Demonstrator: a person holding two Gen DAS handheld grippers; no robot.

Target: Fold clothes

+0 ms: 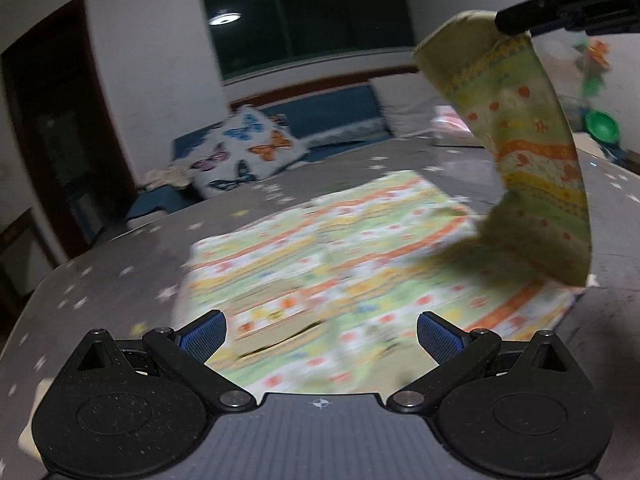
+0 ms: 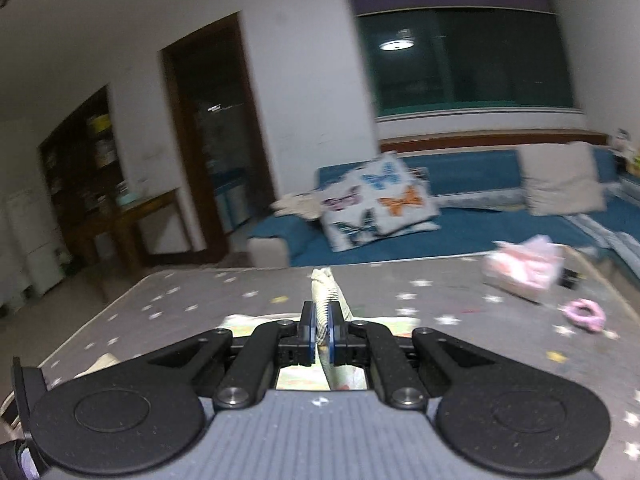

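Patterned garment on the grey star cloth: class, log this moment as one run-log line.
left gripper: open, over garment | right gripper: shut on patterned garment, one end lifted, rest flat on table | fold: not yet done

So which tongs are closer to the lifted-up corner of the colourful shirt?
Right. The right tongs are pinching the raised corner. The left tongs hang open, low over the flat part, apart from it.

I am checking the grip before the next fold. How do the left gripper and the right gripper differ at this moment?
The left gripper is open with its jaws wide apart, while the right gripper is shut on the cloth. The left gripper holds nothing and hangs above the flat part of the cloth; the right gripper lifts one end up off the table. Both have blue pads on black fingers.
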